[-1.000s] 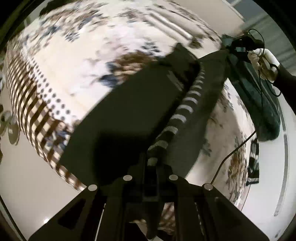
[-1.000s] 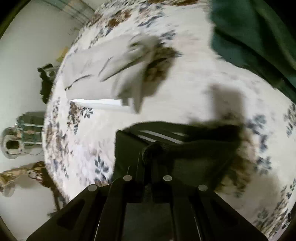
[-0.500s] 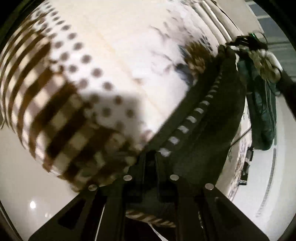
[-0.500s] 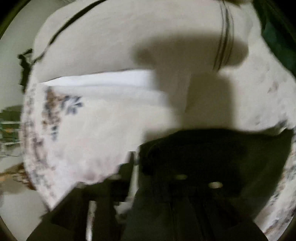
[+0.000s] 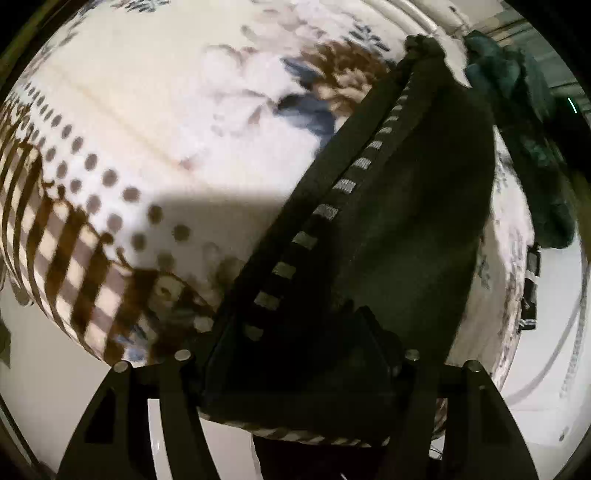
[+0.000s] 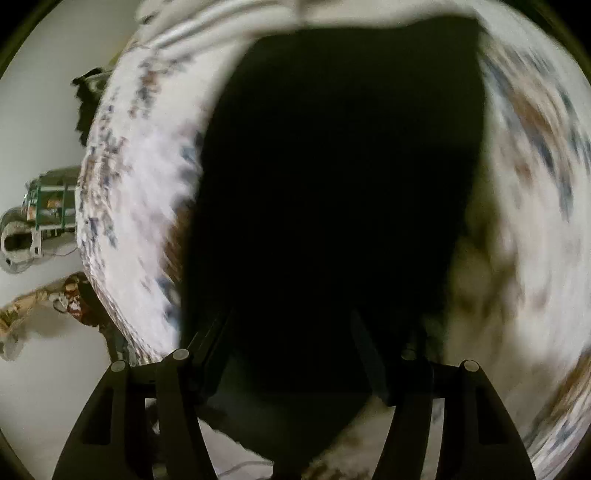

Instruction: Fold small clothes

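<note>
A dark garment (image 5: 406, 229) with a dashed grey stripe lies along the floral tablecloth (image 5: 184, 110), running from the bottom centre to the upper right. My left gripper (image 5: 295, 354) hovers low over its near end. The jaws are opening, spread wide, with the cloth lying loose between them. In the blurred right wrist view the same dark garment (image 6: 332, 184) fills the middle. My right gripper (image 6: 295, 350) is over it, jaws also opening and wide apart. The cloth sits between its fingers without being pinched.
A dark green garment (image 5: 517, 129) is heaped at the table's far right edge. The tablecloth's checked border (image 5: 55, 258) marks the rounded left edge, with pale floor beyond. A striped pale cloth (image 6: 192, 29) lies past the dark garment. A green-framed object (image 6: 48, 206) stands on the floor.
Both grippers were shut on the dark garment and have spread their jaws. The left one came down toward the table. The right one swung across, and the garment now lies flat under it.
</note>
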Available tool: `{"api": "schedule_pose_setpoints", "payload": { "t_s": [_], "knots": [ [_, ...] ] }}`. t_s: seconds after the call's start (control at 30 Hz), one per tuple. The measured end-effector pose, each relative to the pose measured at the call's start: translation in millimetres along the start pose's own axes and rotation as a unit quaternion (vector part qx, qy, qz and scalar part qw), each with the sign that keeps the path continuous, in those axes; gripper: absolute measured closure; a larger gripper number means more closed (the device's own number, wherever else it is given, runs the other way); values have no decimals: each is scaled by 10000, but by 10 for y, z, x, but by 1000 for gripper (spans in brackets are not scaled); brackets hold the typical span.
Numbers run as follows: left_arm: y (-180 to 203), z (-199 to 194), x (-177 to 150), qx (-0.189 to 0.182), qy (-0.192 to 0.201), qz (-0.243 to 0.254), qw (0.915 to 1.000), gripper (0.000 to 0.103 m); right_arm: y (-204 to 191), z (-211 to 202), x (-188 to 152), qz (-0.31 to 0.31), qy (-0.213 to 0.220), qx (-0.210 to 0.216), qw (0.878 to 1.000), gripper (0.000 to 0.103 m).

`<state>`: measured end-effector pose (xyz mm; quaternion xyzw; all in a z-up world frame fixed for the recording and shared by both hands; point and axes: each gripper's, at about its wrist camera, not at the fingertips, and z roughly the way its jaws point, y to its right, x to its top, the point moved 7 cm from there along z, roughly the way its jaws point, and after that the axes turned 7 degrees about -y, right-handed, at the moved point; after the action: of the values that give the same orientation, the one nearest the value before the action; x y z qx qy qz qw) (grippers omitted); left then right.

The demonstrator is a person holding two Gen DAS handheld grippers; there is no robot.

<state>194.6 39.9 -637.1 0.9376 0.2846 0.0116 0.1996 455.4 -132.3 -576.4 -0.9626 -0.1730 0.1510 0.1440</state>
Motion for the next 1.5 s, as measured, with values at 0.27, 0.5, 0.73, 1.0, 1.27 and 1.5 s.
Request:
{"api": "schedule_pose_setpoints", "payload": {
  "t_s": [0.27, 0.5, 0.73, 1.0, 1.27, 1.5],
  "knots": [
    [383, -690, 395, -178, 560, -463, 9972, 41, 937, 357, -606, 1299, 126, 975, 9866, 38],
    [1159, -646, 1730, -614, 900, 267, 9937, 40, 1181, 167, -125, 1699, 809, 1659, 9680, 38],
    [1802, 110, 3443, -1024, 402, 1080, 9881, 41, 1531, -335, 813, 2194, 1676, 2005, 9400, 38],
    [1896, 347, 3956, -1119, 224, 1825, 9766, 97, 1758, -207, 1409, 2661, 1637, 2414, 9188, 77],
    [1552, 335, 4019, -1590, -206, 1303, 9784, 90, 1771, -179, 1172, 3110, 1438, 2165, 9142, 53],
    [1202, -552, 2803, -1357, 0, 1709, 9759, 46, 1309, -356, 40, 2803, 1273, 2575, 9159, 40]
  ]
}}
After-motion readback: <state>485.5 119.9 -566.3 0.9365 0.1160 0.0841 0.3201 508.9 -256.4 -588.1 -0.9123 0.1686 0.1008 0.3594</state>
